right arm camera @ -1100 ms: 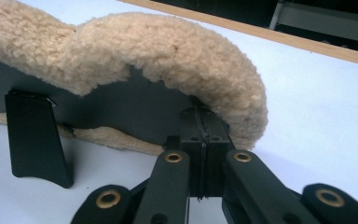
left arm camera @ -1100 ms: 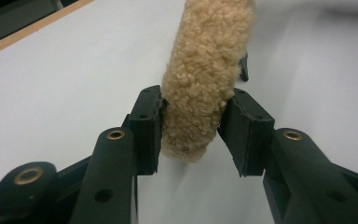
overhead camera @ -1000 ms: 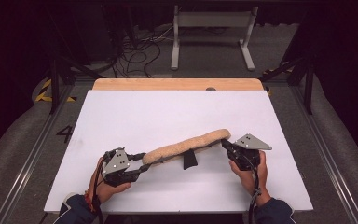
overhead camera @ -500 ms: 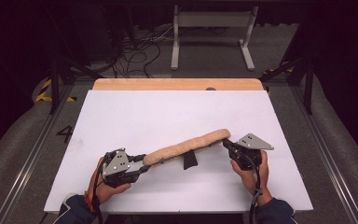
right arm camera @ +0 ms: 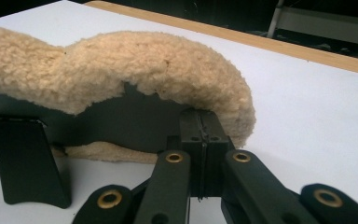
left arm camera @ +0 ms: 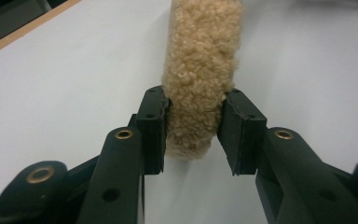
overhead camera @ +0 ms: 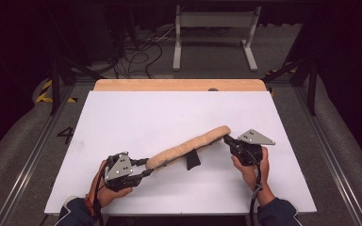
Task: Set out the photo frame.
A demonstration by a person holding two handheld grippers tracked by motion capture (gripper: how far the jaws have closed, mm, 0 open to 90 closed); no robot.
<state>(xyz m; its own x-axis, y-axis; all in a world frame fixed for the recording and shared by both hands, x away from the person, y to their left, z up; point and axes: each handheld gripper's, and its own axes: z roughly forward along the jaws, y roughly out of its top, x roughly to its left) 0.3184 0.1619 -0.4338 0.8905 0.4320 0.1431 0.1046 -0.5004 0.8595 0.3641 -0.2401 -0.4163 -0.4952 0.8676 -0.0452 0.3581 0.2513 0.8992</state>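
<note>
A long tan fleece pad (overhead camera: 188, 147) with a dark lining stretches between my two grippers, low over the white table (overhead camera: 169, 113). My left gripper (overhead camera: 147, 167) is shut on its left end; in the left gripper view the pads (left arm camera: 154, 126) press into the fleece pad (left arm camera: 200, 70) from both sides. My right gripper (overhead camera: 226, 140) holds the right end, and in the right gripper view its jaws (right arm camera: 200, 116) are shut tight on the thin dark edge under the fleece pad (right arm camera: 144, 65). A black flap (overhead camera: 193, 160) hangs from the pad's middle down to the table.
A wooden strip (overhead camera: 179, 84) runs along the table's far edge. Behind it stand a white metal frame (overhead camera: 214, 28) and loose cables (overhead camera: 141, 52) on the floor. Metal rails run along both sides of the table.
</note>
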